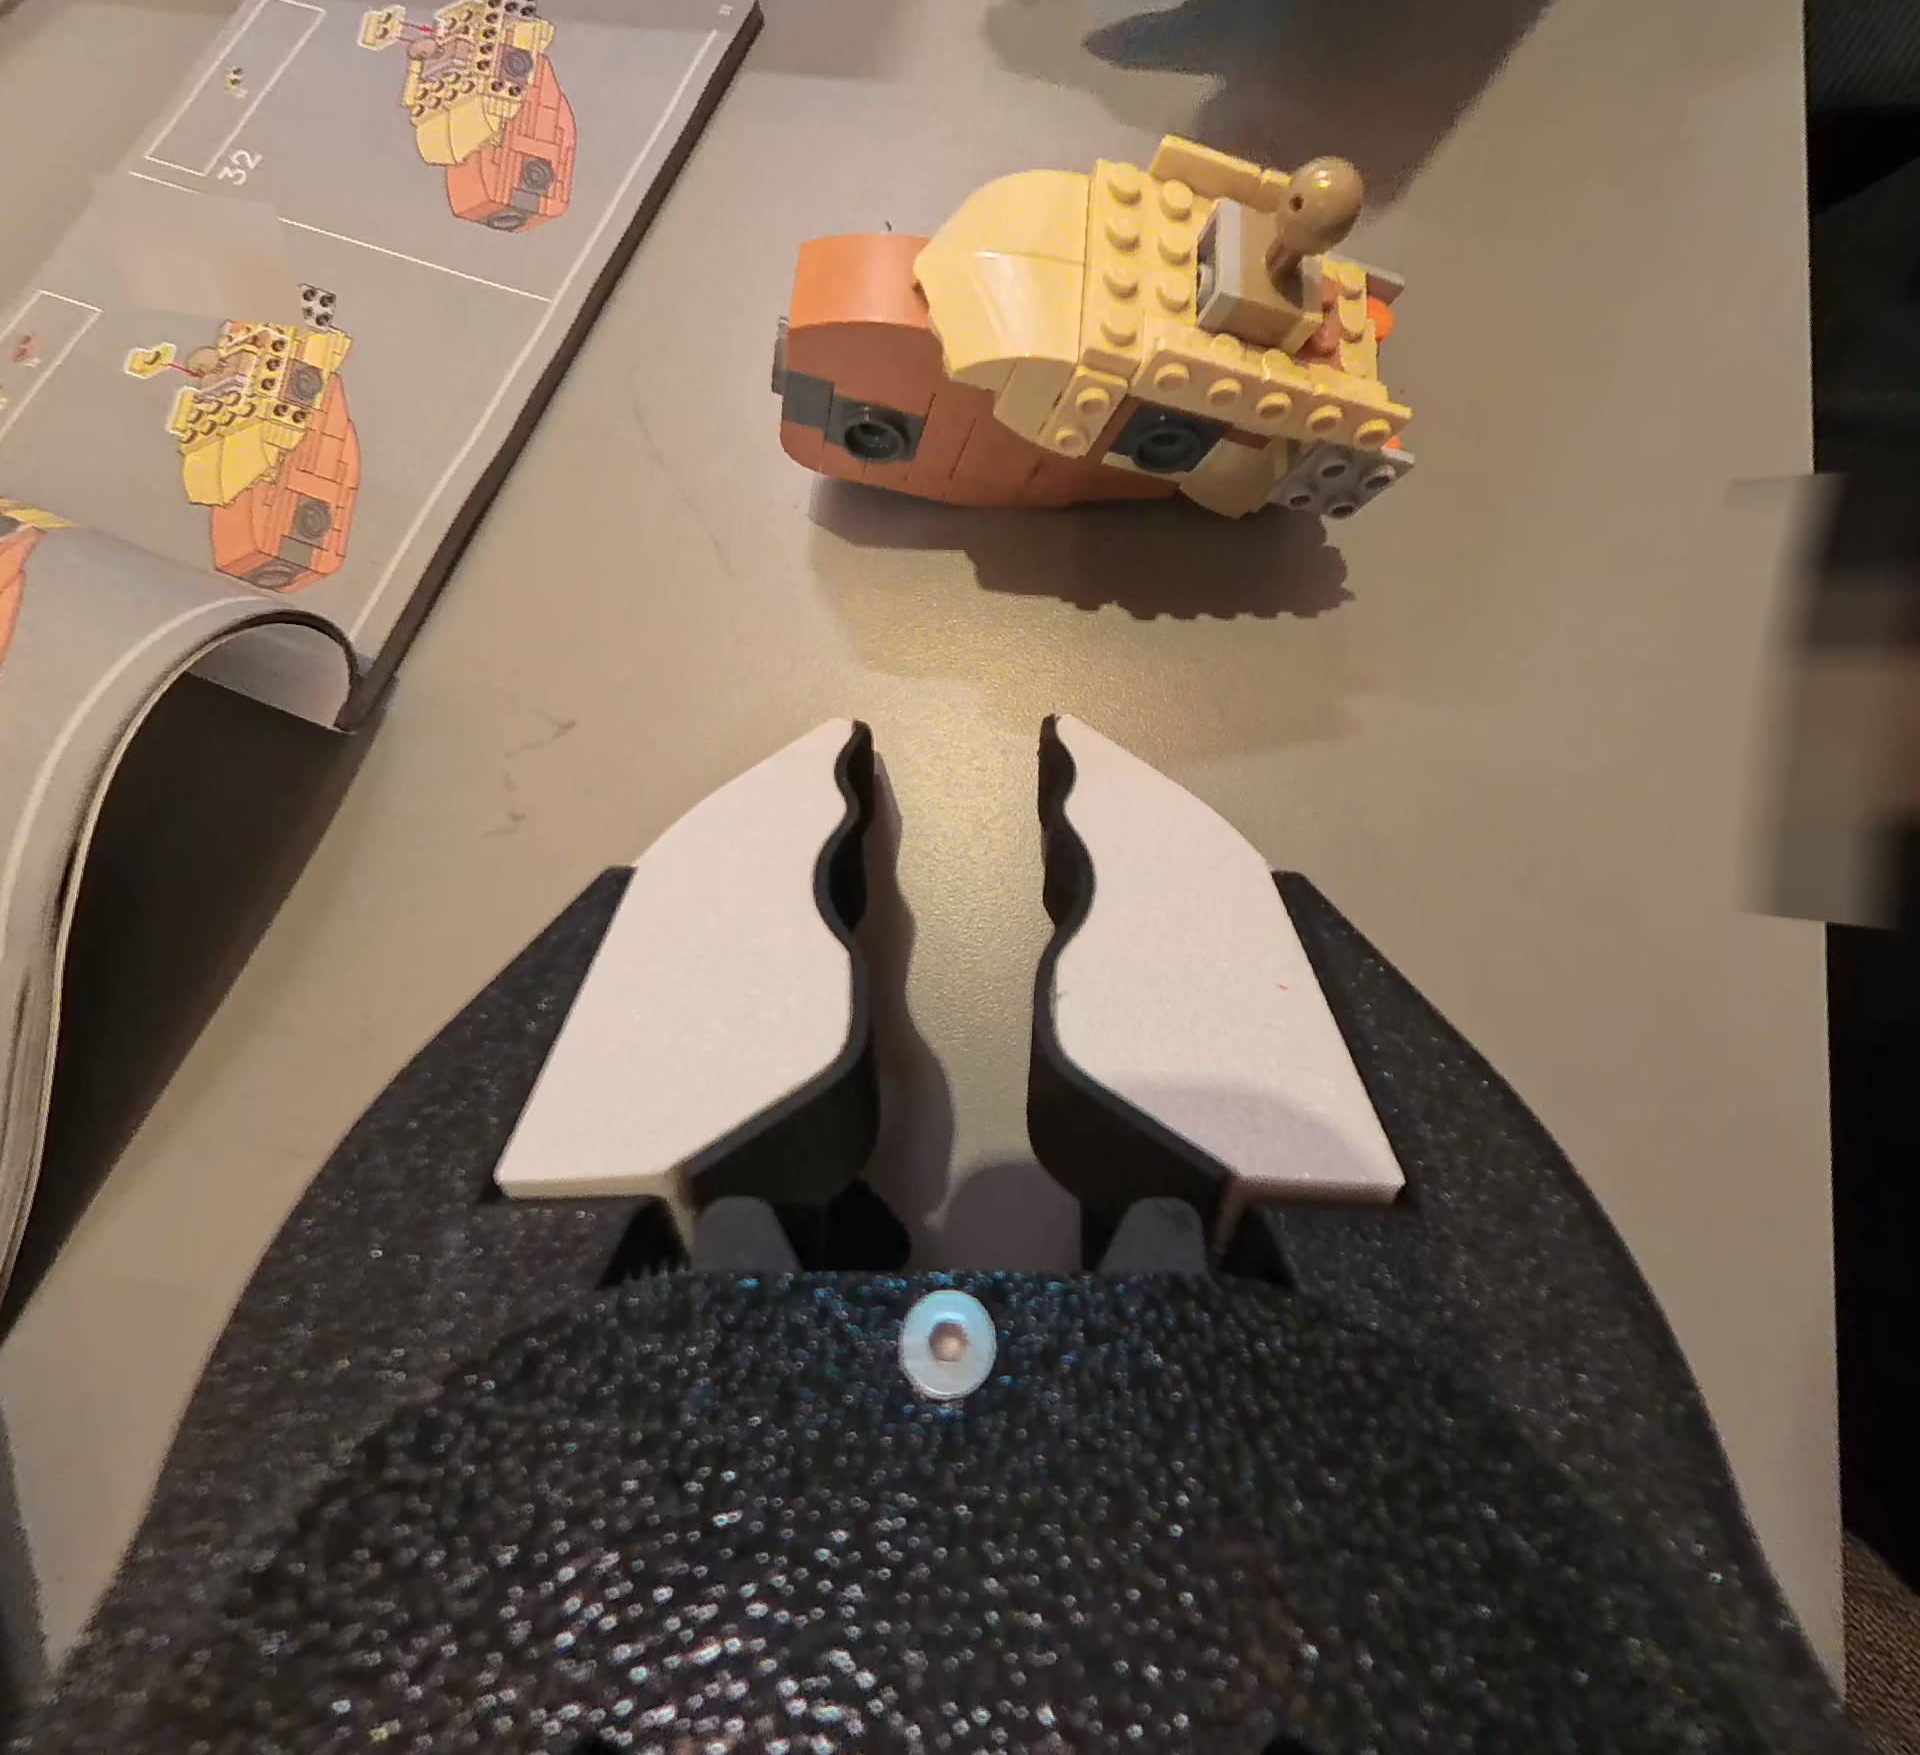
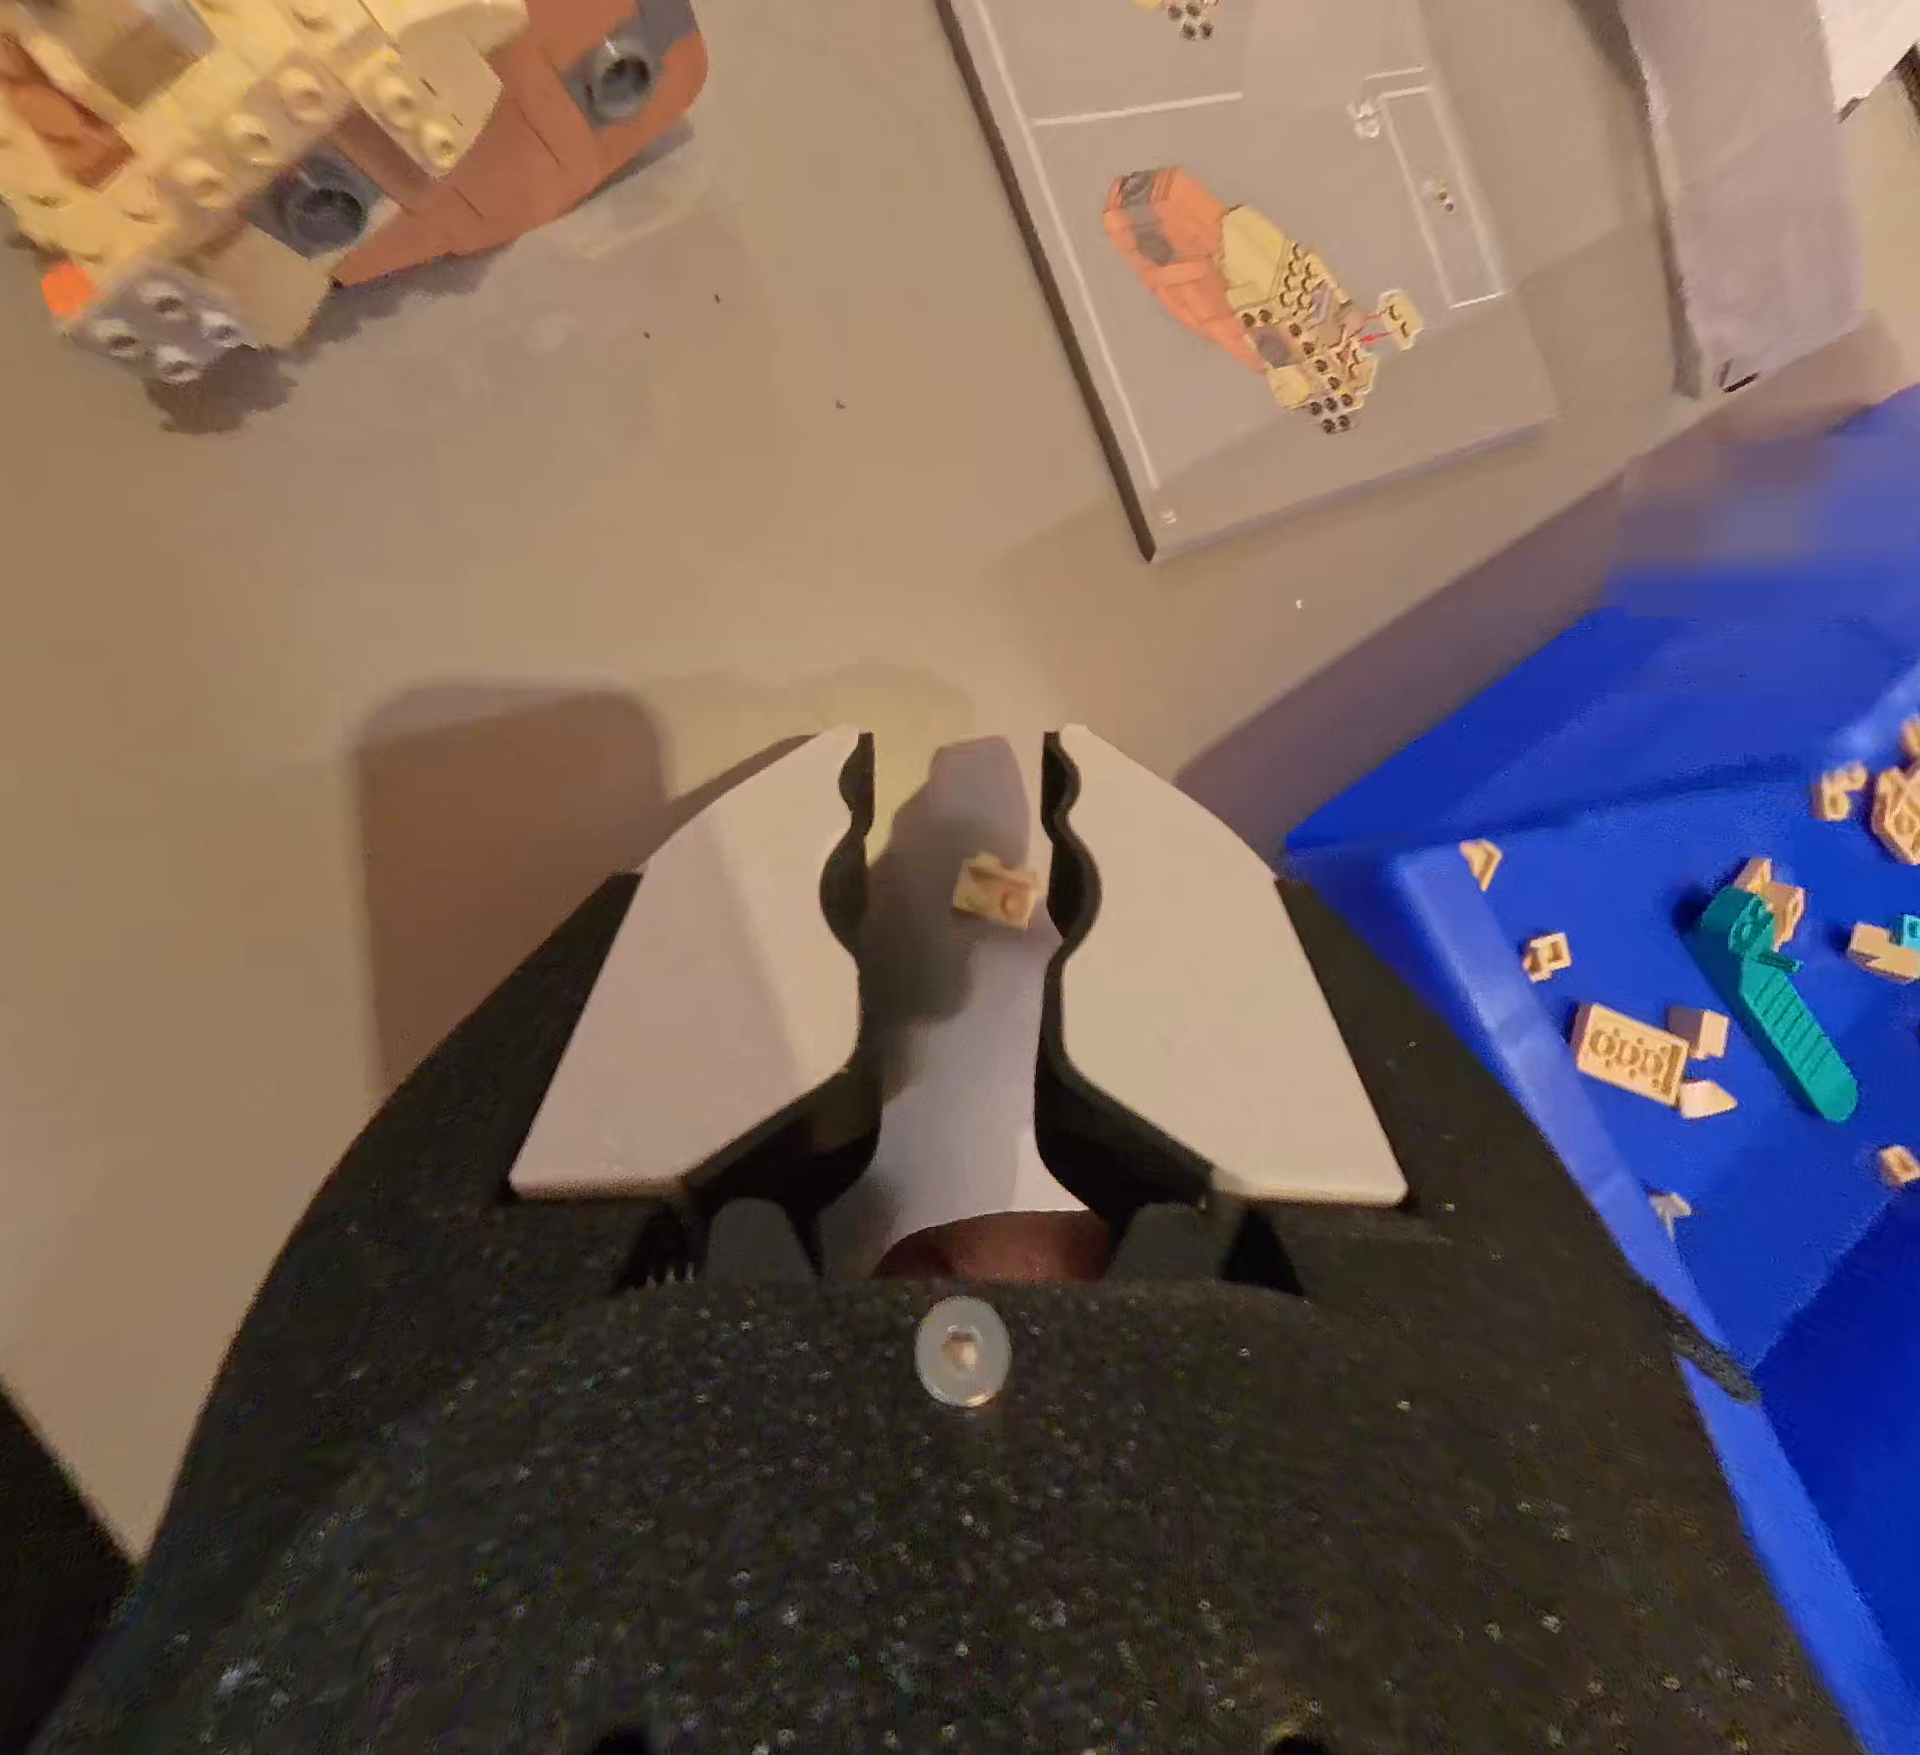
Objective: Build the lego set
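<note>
Right gripper point(image 2: 958, 749) fingers apart, straddling small tan plastic lego piece point(image 2: 997, 892) lying on grey table point(image 2: 520, 562). Left gripper point(image 1: 956, 739) fingers apart, empty, short of half-built tan-and-orange brick model point(image 1: 1081, 355). Risk: tiny piece, off-centre near one finger, may tip or skid away on closing.

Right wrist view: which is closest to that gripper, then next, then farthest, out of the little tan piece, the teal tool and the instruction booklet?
From the right gripper:
1. The little tan piece, on the table between the open fingers.
2. The teal tool, off to the right in the blue tray.
3. The instruction booklet, lying open far ahead, slightly right.
</note>
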Demonstrator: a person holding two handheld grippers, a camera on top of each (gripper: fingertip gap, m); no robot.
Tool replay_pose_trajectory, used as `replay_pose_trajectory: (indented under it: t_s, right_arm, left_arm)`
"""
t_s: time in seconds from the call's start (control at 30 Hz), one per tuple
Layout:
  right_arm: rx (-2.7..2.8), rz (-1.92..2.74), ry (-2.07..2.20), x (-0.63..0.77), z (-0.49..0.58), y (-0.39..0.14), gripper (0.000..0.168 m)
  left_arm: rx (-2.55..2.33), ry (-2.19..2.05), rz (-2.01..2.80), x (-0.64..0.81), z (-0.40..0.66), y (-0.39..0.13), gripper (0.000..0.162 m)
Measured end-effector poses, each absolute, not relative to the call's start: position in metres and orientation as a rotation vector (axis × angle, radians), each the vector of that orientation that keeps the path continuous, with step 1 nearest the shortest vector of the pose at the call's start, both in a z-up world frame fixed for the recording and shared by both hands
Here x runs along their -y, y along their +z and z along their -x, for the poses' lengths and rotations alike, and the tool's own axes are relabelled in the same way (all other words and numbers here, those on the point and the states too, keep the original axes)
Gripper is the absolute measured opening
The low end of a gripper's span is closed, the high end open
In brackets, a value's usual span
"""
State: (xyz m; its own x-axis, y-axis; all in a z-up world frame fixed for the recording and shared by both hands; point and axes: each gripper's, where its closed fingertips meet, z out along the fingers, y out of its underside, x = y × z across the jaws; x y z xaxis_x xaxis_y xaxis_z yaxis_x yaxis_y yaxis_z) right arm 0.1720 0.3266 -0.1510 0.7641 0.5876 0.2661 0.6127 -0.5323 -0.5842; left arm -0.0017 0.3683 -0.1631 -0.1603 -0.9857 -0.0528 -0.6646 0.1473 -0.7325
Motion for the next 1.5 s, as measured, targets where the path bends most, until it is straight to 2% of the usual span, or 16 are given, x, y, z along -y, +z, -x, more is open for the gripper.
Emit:
replay_pose_trajectory:
  t_s: [0.13, 0.33, 0.6, 0.77, 0.97, 1.17, 1.33, 1.5]
  right_arm:
    - [0.844, 2.308, -0.003, -0.304, -0.188, -0.143, 0.026]
    - [0.923, 2.38, 0.013, -0.287, -0.188, -0.164, 0.022]
    - [0.864, 2.335, -0.011, -0.321, -0.172, -0.16, 0.031]
    - [0.793, 2.331, 0.078, -0.302, -0.178, -0.147, 0.024]
    - [0.802, 2.399, 0.074, -0.299, -0.18, -0.165, 0.023]
    - [0.744, 2.385, 0.02, -0.328, -0.178, -0.163, 0.033]
    - [0.667, 2.33, 0.045, -0.321, -0.191, -0.146, 0.031]
    - [0.652, 2.375, 0.051, -0.311, -0.206, -0.157, 0.032]
  left_arm:
    - [-1.892, -0.775, 1.57, -0.368, 0.002, -0.163, 0.03]
    - [-1.896, -0.781, 1.574, -0.367, 0.001, -0.163, 0.029]
    - [-1.894, -0.783, 1.58, -0.367, 0.001, -0.164, 0.029]
    - [-1.894, -0.783, 1.58, -0.368, 0.002, -0.164, 0.029]
    - [-1.897, -0.783, 1.577, -0.367, 0.001, -0.164, 0.028]
    - [-1.897, -0.785, 1.579, -0.367, 0.001, -0.164, 0.028]
    - [-1.896, -0.782, 1.576, -0.367, 0.002, -0.163, 0.028]
    - [-1.906, -0.79, 1.573, -0.364, 0.001, -0.164, 0.028]
